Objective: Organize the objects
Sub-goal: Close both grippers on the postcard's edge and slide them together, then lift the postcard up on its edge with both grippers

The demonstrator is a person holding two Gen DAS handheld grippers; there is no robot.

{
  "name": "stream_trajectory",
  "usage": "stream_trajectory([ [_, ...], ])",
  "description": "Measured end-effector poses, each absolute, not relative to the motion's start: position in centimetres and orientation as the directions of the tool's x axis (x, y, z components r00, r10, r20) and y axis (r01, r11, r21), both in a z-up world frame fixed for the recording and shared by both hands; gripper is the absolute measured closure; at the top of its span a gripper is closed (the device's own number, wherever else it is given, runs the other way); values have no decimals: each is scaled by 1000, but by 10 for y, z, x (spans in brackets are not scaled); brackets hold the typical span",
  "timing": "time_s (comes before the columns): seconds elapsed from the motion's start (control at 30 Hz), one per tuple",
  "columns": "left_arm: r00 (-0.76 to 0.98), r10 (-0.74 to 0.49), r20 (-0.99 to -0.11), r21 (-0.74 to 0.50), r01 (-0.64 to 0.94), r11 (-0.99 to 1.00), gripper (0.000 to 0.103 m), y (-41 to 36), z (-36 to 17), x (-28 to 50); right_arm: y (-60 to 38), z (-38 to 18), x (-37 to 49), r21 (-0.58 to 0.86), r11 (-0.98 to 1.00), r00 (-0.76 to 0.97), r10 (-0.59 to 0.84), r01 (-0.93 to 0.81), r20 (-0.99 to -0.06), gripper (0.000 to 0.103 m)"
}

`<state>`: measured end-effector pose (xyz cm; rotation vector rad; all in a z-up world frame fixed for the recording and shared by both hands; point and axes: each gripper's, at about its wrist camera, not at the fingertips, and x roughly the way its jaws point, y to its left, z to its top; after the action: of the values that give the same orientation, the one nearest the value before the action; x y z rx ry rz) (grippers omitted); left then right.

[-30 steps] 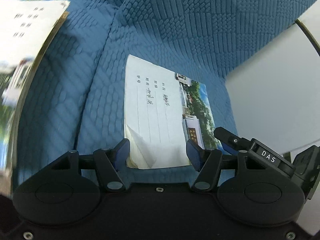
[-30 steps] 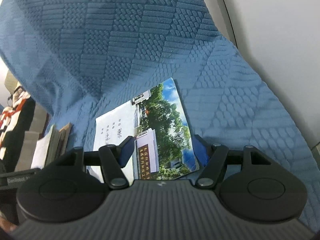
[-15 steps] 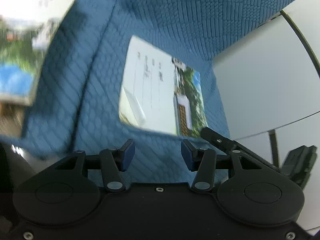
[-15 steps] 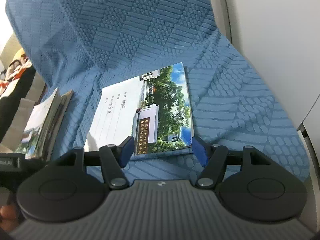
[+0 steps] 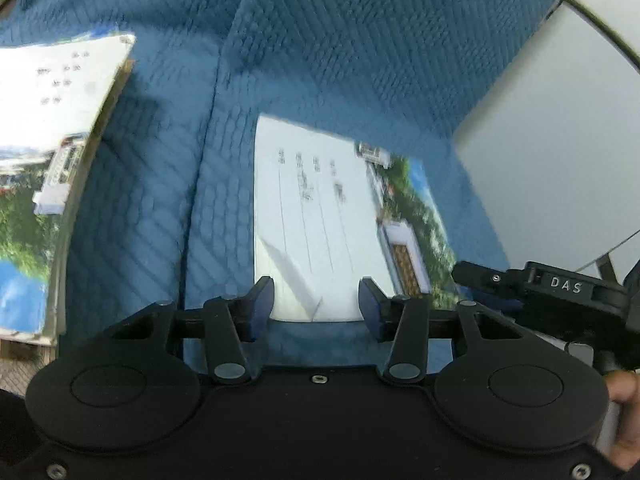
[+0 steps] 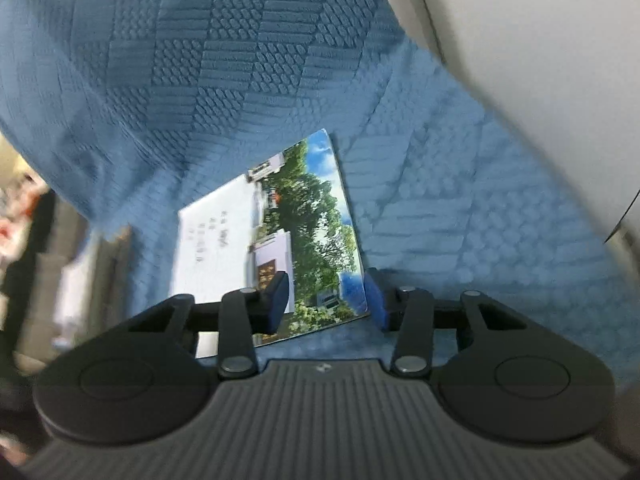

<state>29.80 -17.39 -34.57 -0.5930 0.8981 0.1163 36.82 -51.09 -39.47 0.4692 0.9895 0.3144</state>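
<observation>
**Both grippers closing at the near edge of a booklet on a blue cover**

A booklet point(image 5: 332, 216), white with lines of writing on one half and a photo of trees and a building on the other, lies flat on a blue quilted cover point(image 5: 360, 40). It sits toward the cover's right edge, where a pale wall meets the fabric.

The left gripper point(image 5: 316, 300) is at the booklet's near edge. Its jaws are closing with the white half's near edge between them, where a corner is creased; the pads do not appear to press on it yet.

The right gripper point(image 6: 326, 298) is at the booklet's point(image 6: 280, 232) near right corner. Its jaws are closing too: the left pad overlaps the photo half and the right pad stands just off the booklet's right edge, so the corner lies between them, not visibly clamped.

A stack of similar booklets point(image 5: 44, 168) rests at the cover's left edge, well apart from the single one.
</observation>
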Motion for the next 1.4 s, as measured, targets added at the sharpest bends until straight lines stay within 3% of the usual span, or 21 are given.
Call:
stream_trajectory([
  [0.27, 634, -142, -760, -438, -339, 832, 60, -173, -339, 291, -544, -421, 373, 827, 548, 449, 712, 123, -539, 58],
  [0.6, 648, -163, -744, -469, -333, 818, 60, -164, -346, 293, -508, -421, 372, 779, 609, 446, 662, 149, -602, 63],
  [0.73, 651, -193, -734, -513, -345, 786, 60, -156, -350, 292, -499, -411, 369, 744, 655, 465, 622, 132, -630, 76],
  [0.83, 654, -230, -720, -569, -368, 735, 60, -148, -352, 285, -501, -403, 362, 744, 657, 475, 619, 122, -625, 79],
  [1.4, 690, -326, -646, -688, -340, 641, 52, -125, -330, 251, -548, -329, 298, 721, 683, 399, 633, 116, -663, 85],
])
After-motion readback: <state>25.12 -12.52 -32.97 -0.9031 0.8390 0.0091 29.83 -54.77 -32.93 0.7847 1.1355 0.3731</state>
